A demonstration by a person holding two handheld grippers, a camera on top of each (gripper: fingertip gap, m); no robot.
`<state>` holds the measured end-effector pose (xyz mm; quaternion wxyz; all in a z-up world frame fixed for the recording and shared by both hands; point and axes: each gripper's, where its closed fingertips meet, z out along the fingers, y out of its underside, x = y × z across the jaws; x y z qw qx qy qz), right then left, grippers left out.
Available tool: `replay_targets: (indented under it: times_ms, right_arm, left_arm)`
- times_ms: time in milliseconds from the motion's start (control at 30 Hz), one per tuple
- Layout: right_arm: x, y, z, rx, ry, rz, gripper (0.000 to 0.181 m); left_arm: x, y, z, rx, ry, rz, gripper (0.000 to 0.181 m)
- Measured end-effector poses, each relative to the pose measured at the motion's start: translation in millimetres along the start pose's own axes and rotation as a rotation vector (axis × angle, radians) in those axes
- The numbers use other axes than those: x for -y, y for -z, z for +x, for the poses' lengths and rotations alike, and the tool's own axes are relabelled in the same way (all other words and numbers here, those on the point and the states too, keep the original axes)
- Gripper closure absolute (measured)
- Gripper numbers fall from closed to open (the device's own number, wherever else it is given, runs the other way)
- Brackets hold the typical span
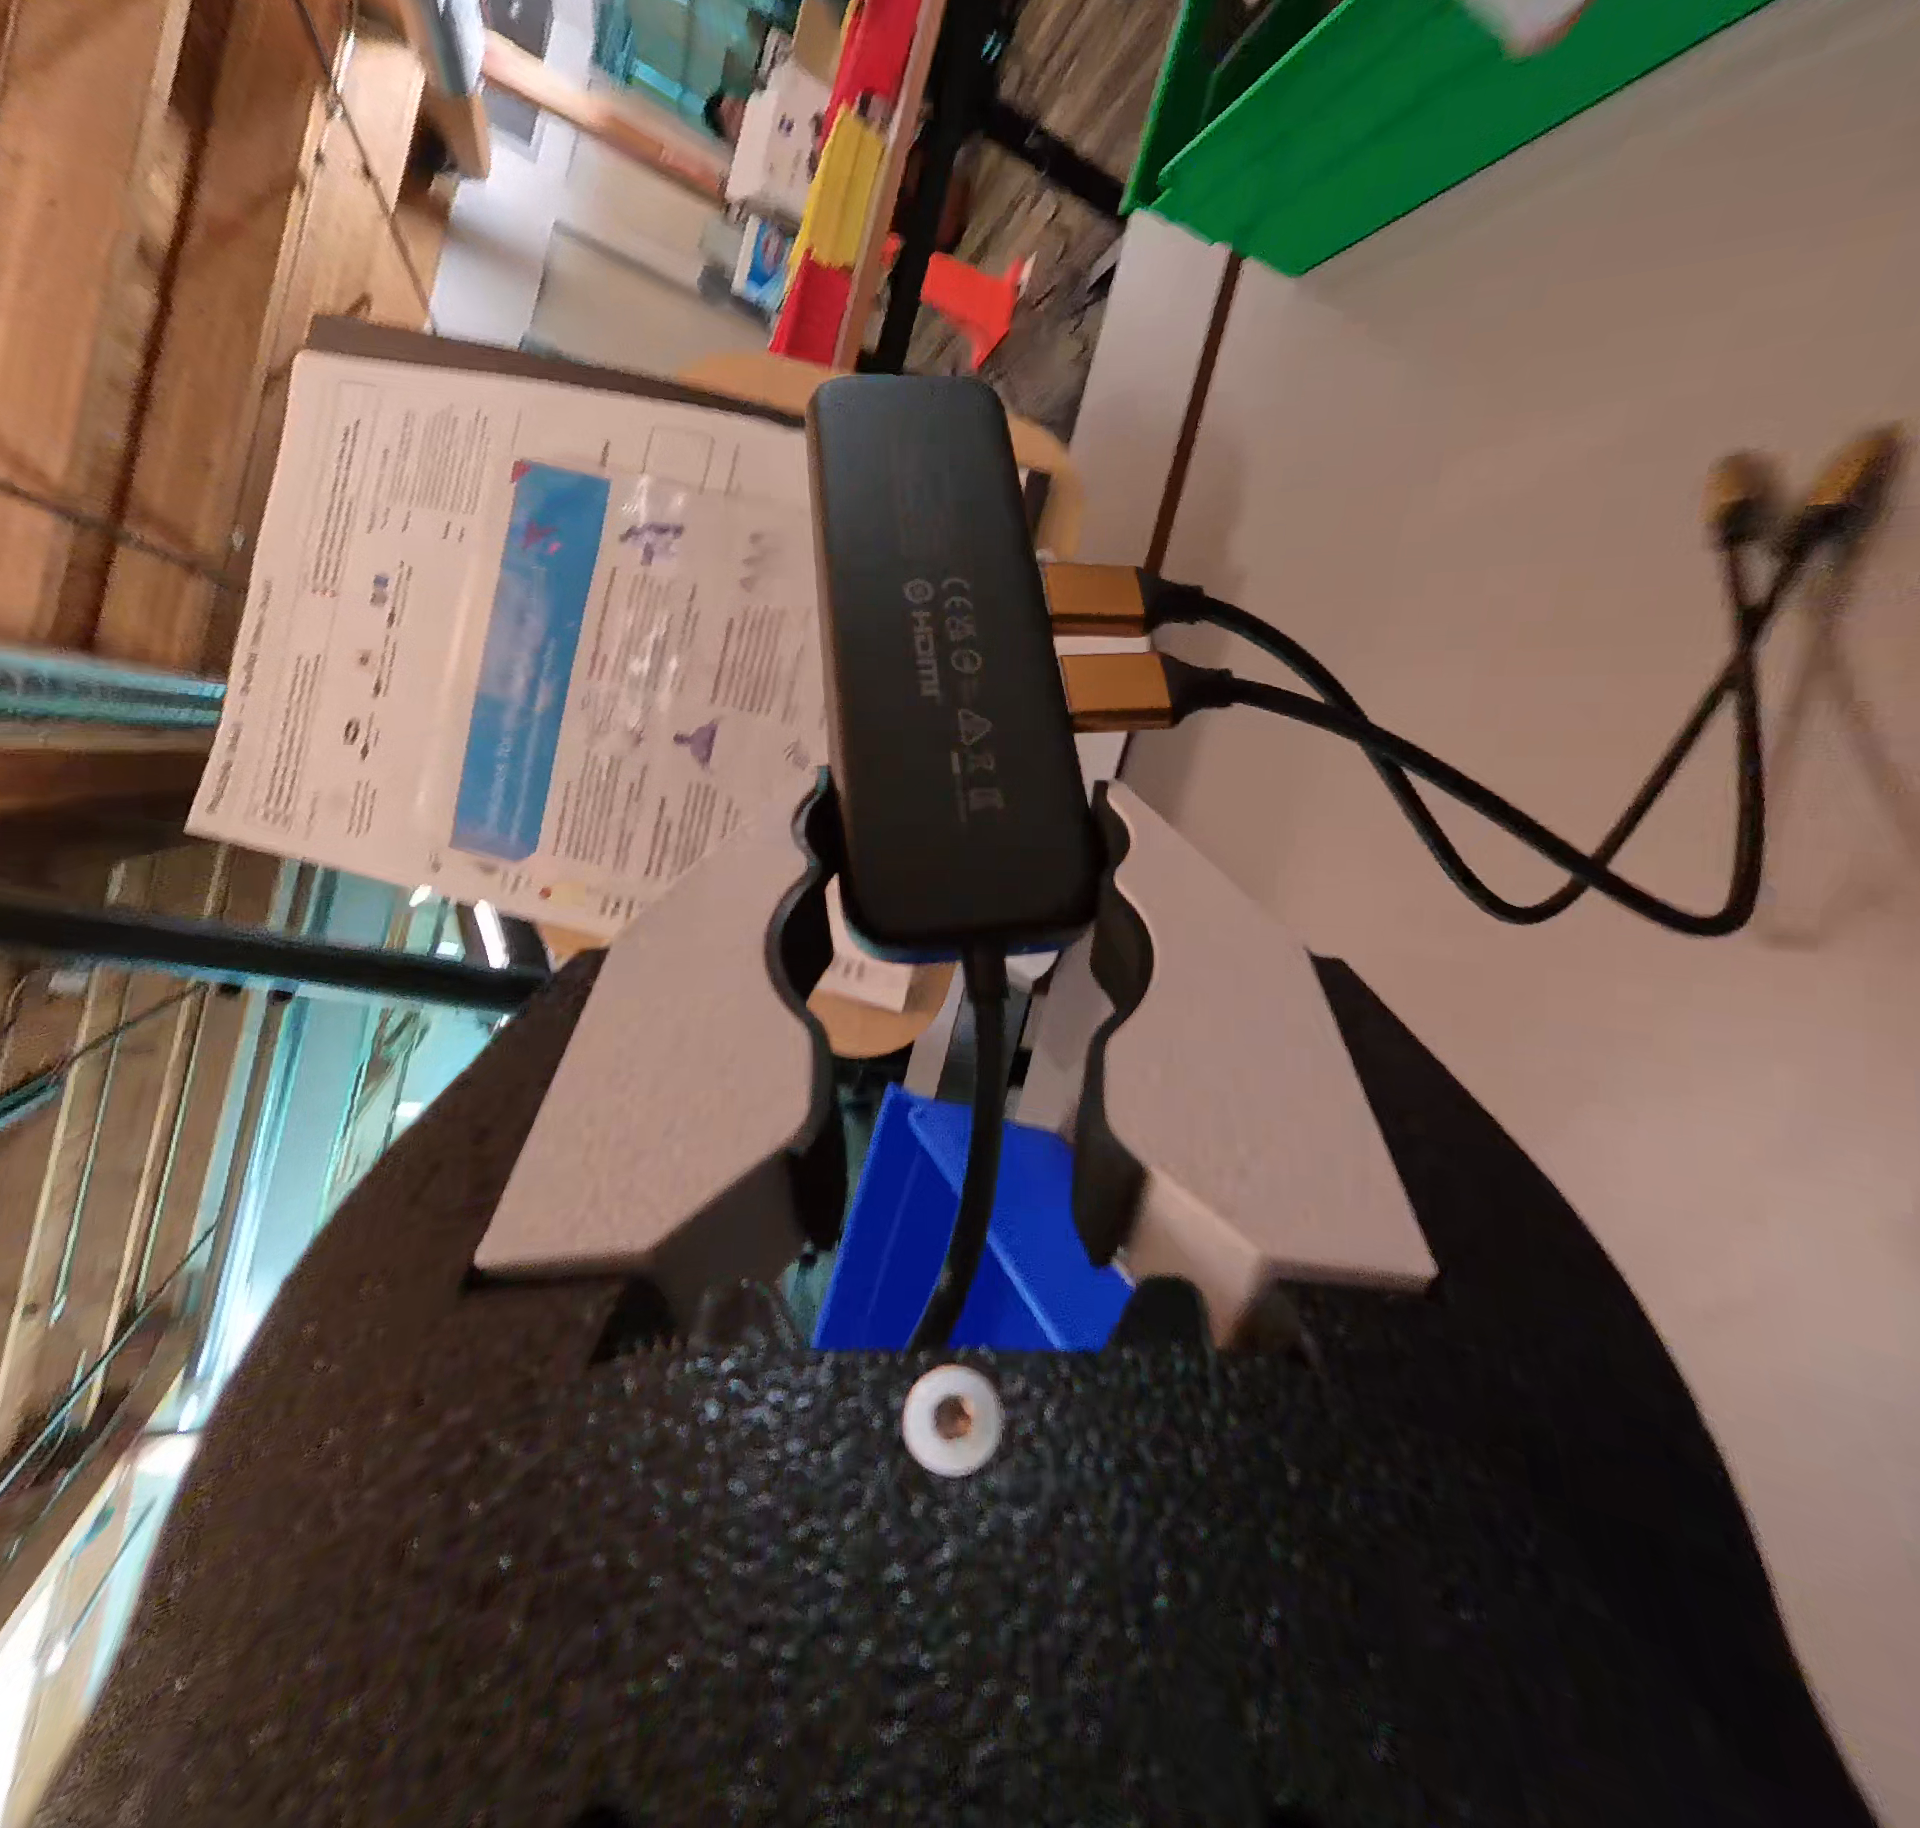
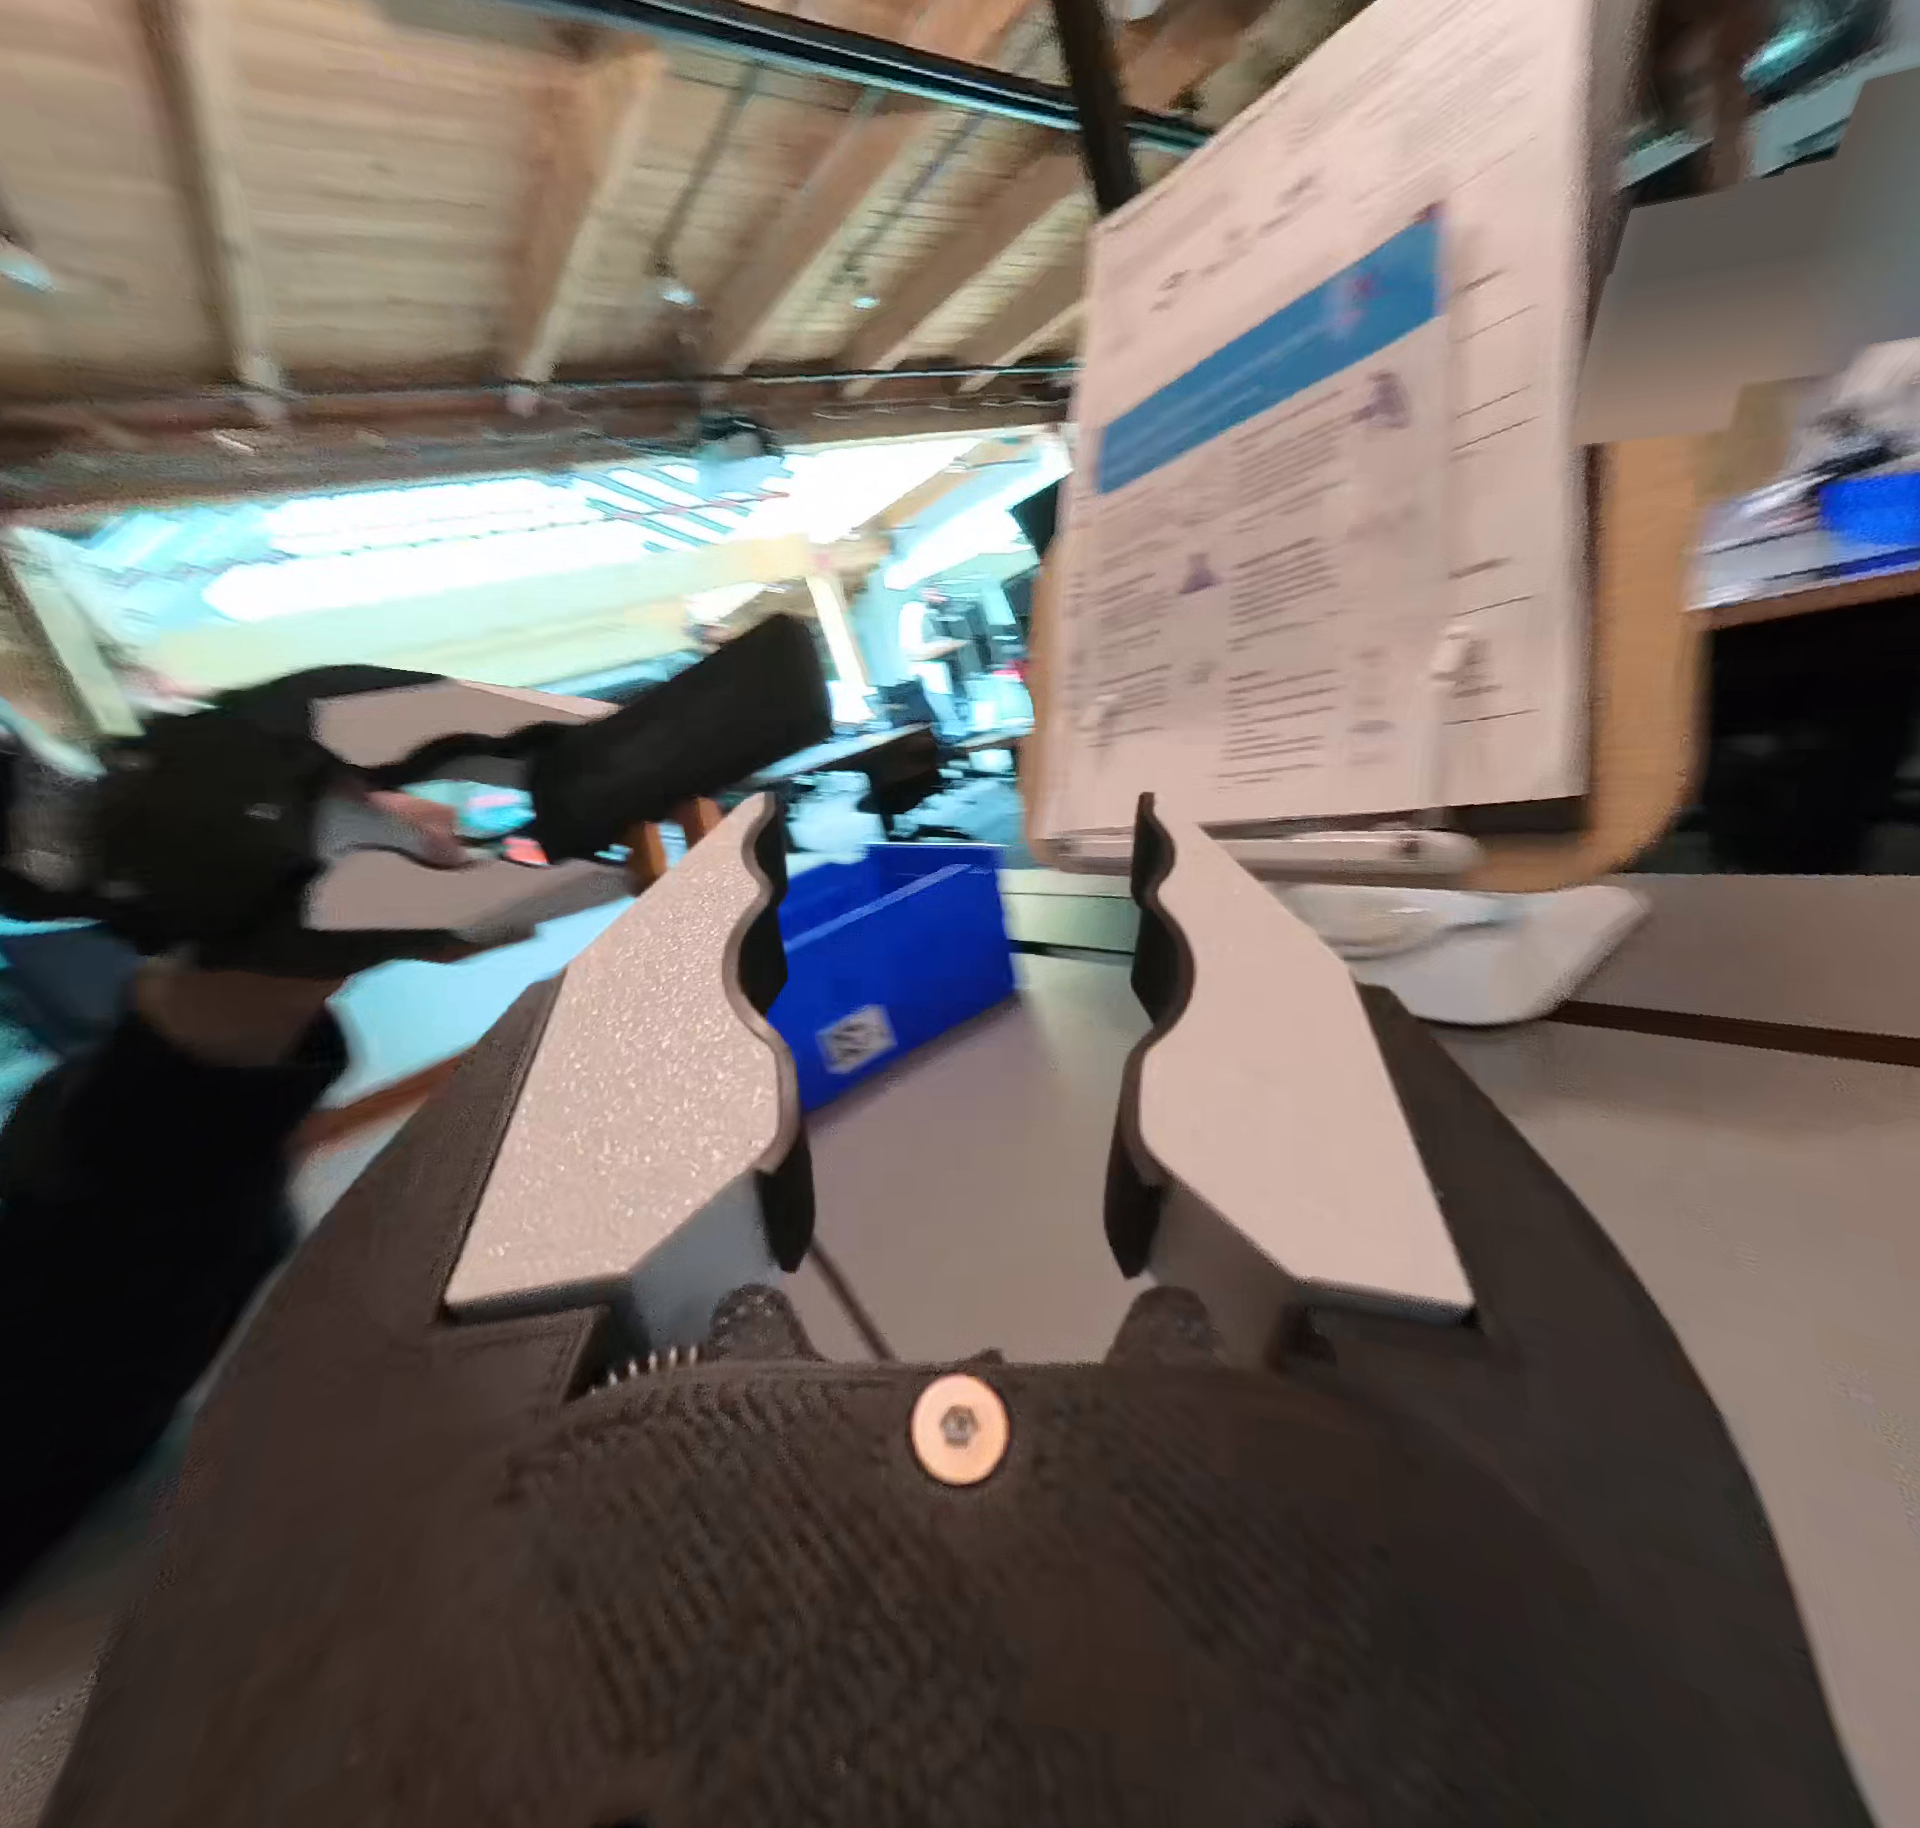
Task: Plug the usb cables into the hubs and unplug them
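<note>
My left gripper (image 1: 961, 833) is shut on a black USB hub (image 1: 930, 635) and holds it in the air, rolled sideways beside the white table (image 1: 1455, 635). Two gold-ended plugs (image 1: 1107, 646) sit in the hub's side ports. Their black cables (image 1: 1455, 802) hang in a loop, and their free gold ends (image 1: 1797, 490) dangle, blurred, over the table. The hub's own black cord (image 1: 971, 1103) runs back between my fingers. My right gripper (image 2: 956, 822) is open and empty above the table. The left gripper with the hub (image 2: 675, 729) shows blurred at the left of the right wrist view.
A blue bin (image 2: 894, 957) stands on the table ahead of the right gripper and shows in the left wrist view (image 1: 966, 1228). A printed sheet on a wooden stand (image 2: 1330, 490) stands at the back, seen also in the left wrist view (image 1: 499, 635). Green bins (image 1: 1403, 116) stand at the table's far end.
</note>
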<state>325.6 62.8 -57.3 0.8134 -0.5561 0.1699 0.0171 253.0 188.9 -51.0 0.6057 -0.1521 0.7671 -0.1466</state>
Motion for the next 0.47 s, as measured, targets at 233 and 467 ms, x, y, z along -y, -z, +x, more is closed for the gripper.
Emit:
replay_targets:
  times_ms: [233, 467]
  right_arm:
    - [-30, -16, -46, 0.282, -0.346, -0.066, 0.134]
    - [-15, -7, -61, 0.48, -0.608, -0.006, 0.171]
  left_arm:
    - [37, -5, 47, -0.186, -0.03, 0.204, 0.136]
    - [55, -6, 50, -0.21, 0.129, 0.361, 0.137]
